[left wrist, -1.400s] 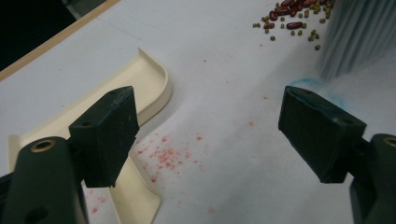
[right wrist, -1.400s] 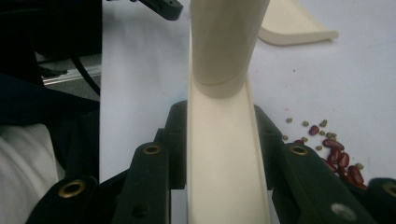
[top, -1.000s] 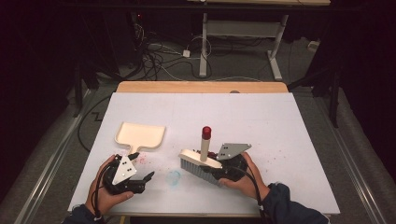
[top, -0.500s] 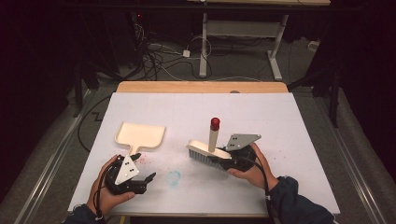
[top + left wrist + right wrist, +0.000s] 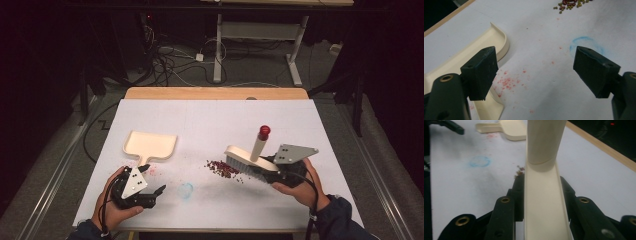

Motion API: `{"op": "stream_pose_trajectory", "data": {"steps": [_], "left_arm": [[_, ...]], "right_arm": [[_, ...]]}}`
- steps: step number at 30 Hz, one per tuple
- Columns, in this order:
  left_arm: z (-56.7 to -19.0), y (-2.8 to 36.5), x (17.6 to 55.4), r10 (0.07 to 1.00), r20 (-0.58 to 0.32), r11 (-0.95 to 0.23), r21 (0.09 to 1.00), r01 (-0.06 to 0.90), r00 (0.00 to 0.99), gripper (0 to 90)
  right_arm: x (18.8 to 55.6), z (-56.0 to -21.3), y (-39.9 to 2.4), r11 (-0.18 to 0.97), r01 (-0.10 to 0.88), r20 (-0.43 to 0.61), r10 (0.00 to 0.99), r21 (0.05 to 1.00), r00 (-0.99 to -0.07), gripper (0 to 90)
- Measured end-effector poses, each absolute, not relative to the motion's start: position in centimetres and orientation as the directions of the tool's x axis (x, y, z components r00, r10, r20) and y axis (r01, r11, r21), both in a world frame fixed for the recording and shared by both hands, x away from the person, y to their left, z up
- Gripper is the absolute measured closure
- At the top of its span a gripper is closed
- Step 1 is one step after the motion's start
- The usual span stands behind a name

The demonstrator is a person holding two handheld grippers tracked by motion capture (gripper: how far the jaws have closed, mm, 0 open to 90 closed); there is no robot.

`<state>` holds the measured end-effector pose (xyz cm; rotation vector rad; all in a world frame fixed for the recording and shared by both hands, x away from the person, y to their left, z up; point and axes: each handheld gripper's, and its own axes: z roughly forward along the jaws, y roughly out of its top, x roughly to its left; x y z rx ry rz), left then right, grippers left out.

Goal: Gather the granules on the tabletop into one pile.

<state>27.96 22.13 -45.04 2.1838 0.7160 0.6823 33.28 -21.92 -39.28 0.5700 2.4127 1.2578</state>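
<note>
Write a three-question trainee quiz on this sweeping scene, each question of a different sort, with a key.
1. True or false: the right gripper is shut on the brush.
2. Multiple choice: where does the pile of beans lie in the high view? A. inside the dustpan. B. on the white table, just left of the brush's bristles. C. between the left gripper's jaws.
3. Fill in: the left gripper is ____ and holds nothing.

Key: 1. True; the right gripper view shows both jaws pressed against the brush's cream back. 2. B. 3. Open; its jaws stand wide apart above the table, next to the dustpan's handle.
</note>
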Motion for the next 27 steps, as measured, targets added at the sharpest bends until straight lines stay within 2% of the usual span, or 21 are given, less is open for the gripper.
{"op": "stream_pose_trajectory", "data": {"steps": [4, 7, 14, 18, 27], "left_arm": [[-45.0, 21.9, 28.0, 0.660, 0.251, -0.586, 0.762, 0.276, 0.708, 19.1], [-45.1, 21.6, 28.1, 0.654, 0.254, -0.593, 0.758, 0.273, 0.713, 19.1], [-45.2, 21.5, 28.4, 0.649, 0.251, -0.596, 0.754, 0.275, 0.718, 19.1], [-45.3, 21.5, 28.4, 0.650, 0.252, -0.599, 0.751, 0.278, 0.717, 19.1], [-45.3, 21.2, 28.4, 0.648, 0.255, -0.604, 0.746, 0.281, 0.717, 19.1]], "right_arm": [[33.4, -39.9, -24.1, 0.489, 0.243, -0.149, 0.633, 0.838, -0.760, 67.6], [33.7, -40.8, -24.3, 0.480, 0.283, -0.155, 0.687, 0.830, -0.710, 67.6], [34.0, -43.4, -21.9, 0.539, 0.306, -0.217, 0.701, 0.784, -0.679, 67.7], [33.5, -43.7, -19.8, 0.557, 0.295, -0.249, 0.702, 0.777, -0.668, 67.7], [33.8, -44.1, -14.5, 0.509, 0.347, -0.249, 0.779, 0.788, -0.575, 67.7]]}}
